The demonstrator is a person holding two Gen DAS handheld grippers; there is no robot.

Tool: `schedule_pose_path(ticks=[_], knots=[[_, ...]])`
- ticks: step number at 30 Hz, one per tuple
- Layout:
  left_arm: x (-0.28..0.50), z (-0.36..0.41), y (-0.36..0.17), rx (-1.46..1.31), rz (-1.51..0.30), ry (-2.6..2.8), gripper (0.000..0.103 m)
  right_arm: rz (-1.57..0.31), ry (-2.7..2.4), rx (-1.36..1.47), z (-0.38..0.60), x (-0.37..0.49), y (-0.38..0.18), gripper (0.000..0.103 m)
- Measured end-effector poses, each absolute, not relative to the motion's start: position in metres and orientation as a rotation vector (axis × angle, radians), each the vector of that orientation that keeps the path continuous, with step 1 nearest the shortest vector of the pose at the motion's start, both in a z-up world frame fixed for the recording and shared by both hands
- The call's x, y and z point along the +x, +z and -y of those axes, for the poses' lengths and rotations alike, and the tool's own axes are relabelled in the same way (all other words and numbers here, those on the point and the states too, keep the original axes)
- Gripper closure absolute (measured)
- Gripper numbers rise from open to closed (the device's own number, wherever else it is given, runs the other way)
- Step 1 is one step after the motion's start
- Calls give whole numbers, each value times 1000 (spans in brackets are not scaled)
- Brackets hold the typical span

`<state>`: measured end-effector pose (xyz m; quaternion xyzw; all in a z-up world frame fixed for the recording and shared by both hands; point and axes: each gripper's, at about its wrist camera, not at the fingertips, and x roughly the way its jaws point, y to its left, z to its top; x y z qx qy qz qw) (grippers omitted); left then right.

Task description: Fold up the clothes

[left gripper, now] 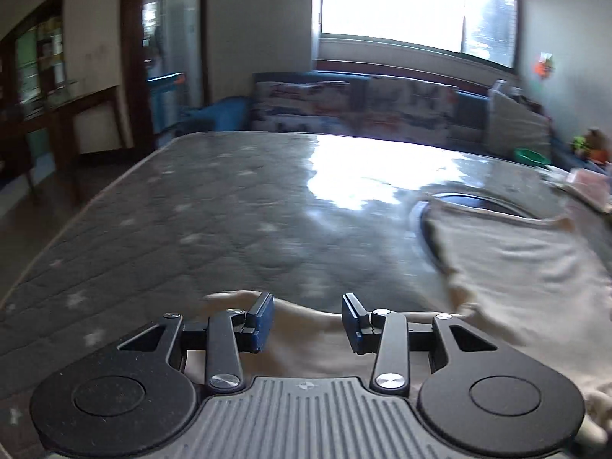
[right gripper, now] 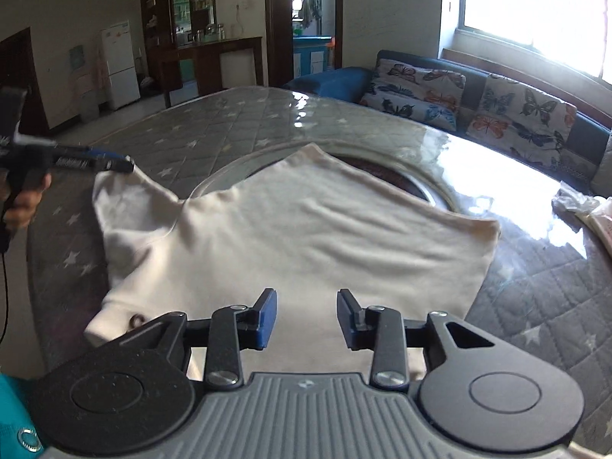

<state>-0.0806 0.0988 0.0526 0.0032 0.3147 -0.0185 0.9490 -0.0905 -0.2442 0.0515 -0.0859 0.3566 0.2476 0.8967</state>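
A cream garment point(right gripper: 306, 229) lies spread on the grey quilted table point(right gripper: 229, 122), one sleeve point(right gripper: 122, 199) reaching out to the left. In the right wrist view my right gripper point(right gripper: 306, 317) hangs over the garment's near edge, open, with nothing between its blue pads point(right gripper: 267, 317). My left gripper point(right gripper: 124, 163), held by a hand point(right gripper: 23, 206), points at the tip of that sleeve. In the left wrist view the left gripper point(left gripper: 308, 321) is open above a cream fold point(left gripper: 306, 348), gripping nothing, and the garment's body point(left gripper: 516, 267) stretches off to the right.
A round dark inset with a metal rim point(right gripper: 432, 191) sits partly under the garment. More pale clothes point(right gripper: 596, 214) lie at the table's right edge. Behind the table are a blue sofa with butterfly cushions point(right gripper: 420, 91), dark cabinets point(right gripper: 214, 57) and a white fridge point(right gripper: 120, 65).
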Motion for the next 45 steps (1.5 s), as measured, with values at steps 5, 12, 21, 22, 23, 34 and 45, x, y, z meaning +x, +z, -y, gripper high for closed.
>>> schedule_pose_path(ticks=[5,12,21,22,23,34,45], knots=[[-57,-135,42,-57,-666,60,60,-785,500,-160,244,-101,37,68],[-57,-140,30,-80,-679,35,60,-810,499,-147,243,-104,32,68],[-76,-145,36,-58,-614,93,51,-809,507,-152,241,-106,31,67],[-76,-149,36,-75,-620,93,51,-809,507,-151,241,-107,31,67],[-76,-152,35,-93,-632,89,51,-809,507,-149,241,-107,31,67],[-62,-126,33,98,-622,58,92,-791,519,-205,233,-114,29,62],[-26,-106,17,298,-639,76,87,-779,521,-226,232,-117,28,61]])
